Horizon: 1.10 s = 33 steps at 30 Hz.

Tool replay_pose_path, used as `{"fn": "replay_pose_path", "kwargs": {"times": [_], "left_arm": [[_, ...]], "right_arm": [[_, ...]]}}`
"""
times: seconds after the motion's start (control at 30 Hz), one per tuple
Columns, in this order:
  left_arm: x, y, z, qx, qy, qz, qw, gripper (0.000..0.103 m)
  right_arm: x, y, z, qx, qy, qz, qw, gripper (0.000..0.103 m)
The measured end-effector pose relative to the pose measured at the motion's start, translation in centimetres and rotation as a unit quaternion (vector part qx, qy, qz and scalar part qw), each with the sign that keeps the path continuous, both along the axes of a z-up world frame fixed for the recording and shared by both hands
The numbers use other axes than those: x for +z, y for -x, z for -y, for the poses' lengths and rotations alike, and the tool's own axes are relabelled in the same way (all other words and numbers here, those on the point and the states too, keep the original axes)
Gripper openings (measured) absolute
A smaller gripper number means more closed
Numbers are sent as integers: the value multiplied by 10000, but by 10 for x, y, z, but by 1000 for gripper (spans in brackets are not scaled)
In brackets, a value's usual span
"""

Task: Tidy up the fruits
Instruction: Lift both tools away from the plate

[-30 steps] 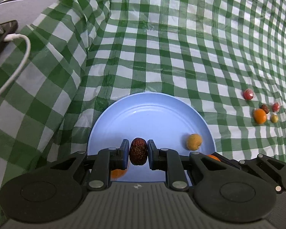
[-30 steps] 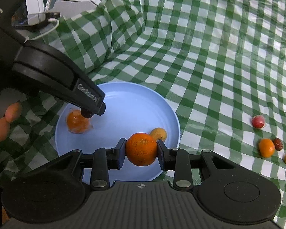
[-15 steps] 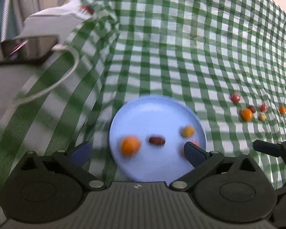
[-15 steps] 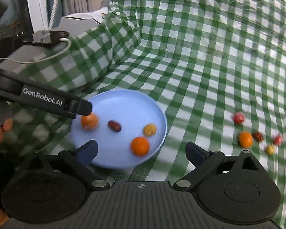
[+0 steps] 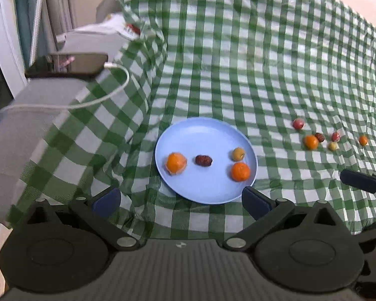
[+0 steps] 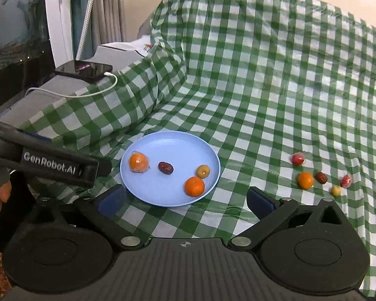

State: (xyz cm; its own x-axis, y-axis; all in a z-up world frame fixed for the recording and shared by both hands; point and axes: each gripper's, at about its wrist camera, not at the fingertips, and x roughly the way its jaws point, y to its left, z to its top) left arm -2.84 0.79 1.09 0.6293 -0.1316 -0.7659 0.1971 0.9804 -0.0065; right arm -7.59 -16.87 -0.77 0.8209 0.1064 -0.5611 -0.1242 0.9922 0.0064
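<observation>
A blue plate [image 5: 205, 130] [image 6: 173, 138] sits on the green checked cloth. On it lie a wrapped orange [image 5: 176, 163] [image 6: 138, 162], a dark red date [image 5: 203, 160] [image 6: 165, 167], a yellow-brown fruit [image 5: 238, 154] [image 6: 203, 171] and an orange [image 5: 240, 171] [image 6: 194, 186]. Several small fruits lie in a cluster to the right, among them an orange [image 5: 310, 142] [image 6: 305, 180] and a red fruit [image 5: 298, 124] [image 6: 298, 158]. My left gripper [image 5: 180, 202] is open and empty, pulled back above the plate's near edge. My right gripper [image 6: 185, 200] is open and empty, also back from the plate.
A phone [image 5: 75, 65] [image 6: 84, 69] with a white cable [image 5: 107, 95] lies on a grey surface at the left. The cloth rises in folds behind the plate. The left gripper's arm [image 6: 50, 165] crosses the left of the right wrist view.
Both grippers opened, leaving the date and the orange on the plate, then pulled back and up away from it.
</observation>
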Motion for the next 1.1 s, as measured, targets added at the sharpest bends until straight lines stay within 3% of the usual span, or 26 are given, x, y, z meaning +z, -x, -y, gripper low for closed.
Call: {"fn": "replay_pose_path", "kwargs": {"times": [0.5, 1.1], "left_arm": [[14, 28, 4, -61, -95, 322, 9994, 103], [13, 23, 0, 16, -121, 255, 9996, 103]], "right_arm": [[8, 25, 0, -152, -51, 286, 9995, 102], [7, 22, 0, -156, -43, 240, 9996, 102]]}}
